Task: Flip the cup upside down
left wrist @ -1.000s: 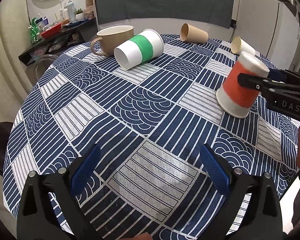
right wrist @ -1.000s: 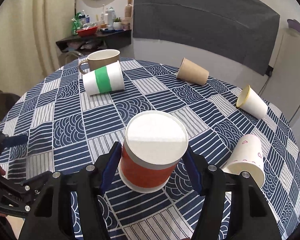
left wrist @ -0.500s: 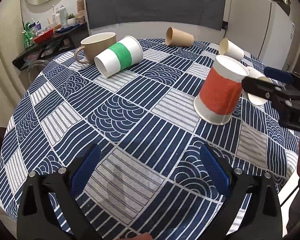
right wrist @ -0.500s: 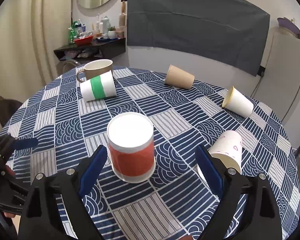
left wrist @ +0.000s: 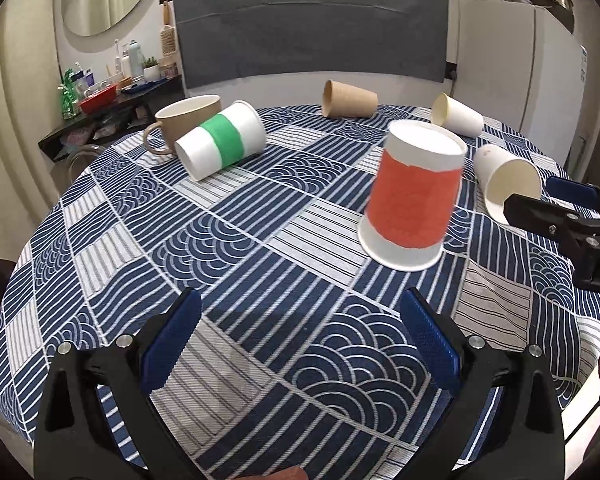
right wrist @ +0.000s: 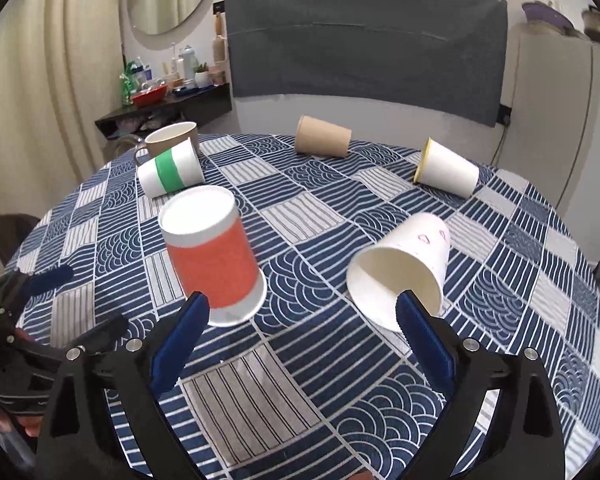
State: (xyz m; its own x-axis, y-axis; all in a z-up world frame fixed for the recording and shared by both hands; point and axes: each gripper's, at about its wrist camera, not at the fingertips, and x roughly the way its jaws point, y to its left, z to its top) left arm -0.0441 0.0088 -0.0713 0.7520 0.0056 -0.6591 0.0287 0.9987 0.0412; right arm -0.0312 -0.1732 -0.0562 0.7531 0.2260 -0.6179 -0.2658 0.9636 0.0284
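Note:
The orange-banded white paper cup [left wrist: 414, 196] stands upside down on the blue patterned tablecloth [left wrist: 228, 240], mouth down; it also shows in the right wrist view [right wrist: 214, 256]. My right gripper [right wrist: 302, 342] is open and empty, drawn back from the cup, which is ahead and to its left; it shows at the right edge of the left wrist view [left wrist: 560, 204]. My left gripper [left wrist: 300, 338] is open and empty over the table's near part, well short of the cup.
Other cups lie on their sides: a green-banded one [left wrist: 222, 140] by a tan mug [left wrist: 182, 126], a brown one [left wrist: 350, 99], a yellow-rimmed white one [right wrist: 446, 168] and a white one [right wrist: 400, 270] just ahead of my right gripper. A cluttered shelf [left wrist: 108, 100] stands back left.
My right gripper opened, let go of the orange cup and pulled back and to the right. The cup now stands free, upside down. My left gripper has tilted up slightly.

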